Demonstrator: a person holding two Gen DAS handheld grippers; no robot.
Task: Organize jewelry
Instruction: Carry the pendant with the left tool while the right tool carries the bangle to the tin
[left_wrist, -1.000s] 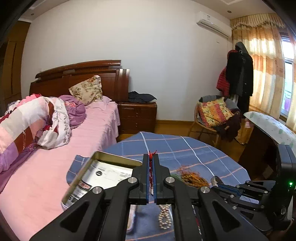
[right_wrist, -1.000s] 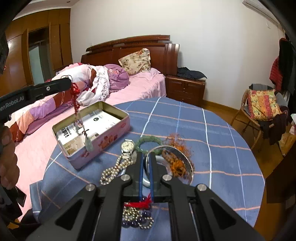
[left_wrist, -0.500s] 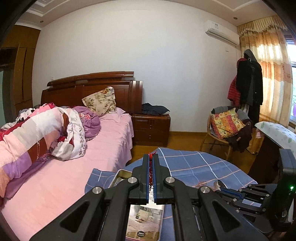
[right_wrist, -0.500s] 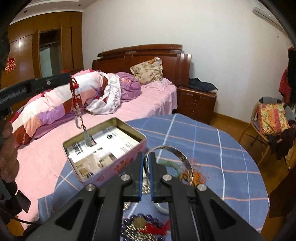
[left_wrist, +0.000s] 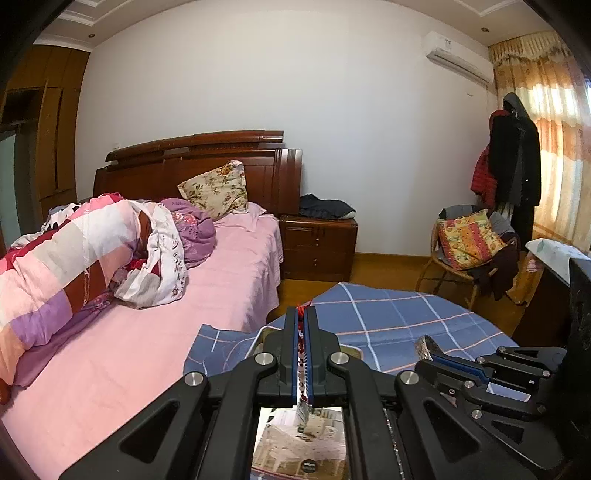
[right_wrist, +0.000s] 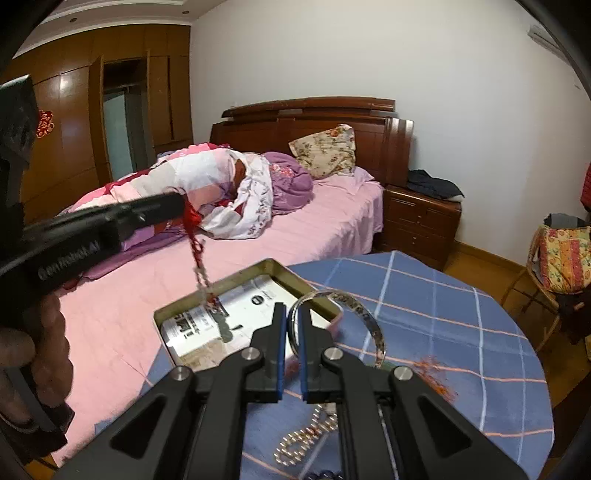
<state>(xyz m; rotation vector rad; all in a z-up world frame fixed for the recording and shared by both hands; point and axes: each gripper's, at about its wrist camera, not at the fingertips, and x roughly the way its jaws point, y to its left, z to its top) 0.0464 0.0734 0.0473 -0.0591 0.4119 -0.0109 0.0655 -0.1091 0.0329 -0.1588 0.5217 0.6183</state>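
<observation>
My left gripper is shut on a red cord necklace with a grey pendant that hangs over the open tin box. In the right wrist view the left gripper reaches in from the left, above the box. My right gripper is shut on a silver bangle and holds it in the air beside the box's right end. In the left wrist view the right gripper sits at lower right.
A round table with a blue checked cloth carries a pearl strand and an orange bead string. A pink bed stands close behind the table. A chair with a cushion stands at the right.
Both grippers have risen and tilted up. The right gripper lifted the silver bangle off the table toward the box. The necklace pendant now hangs lower into the box.
</observation>
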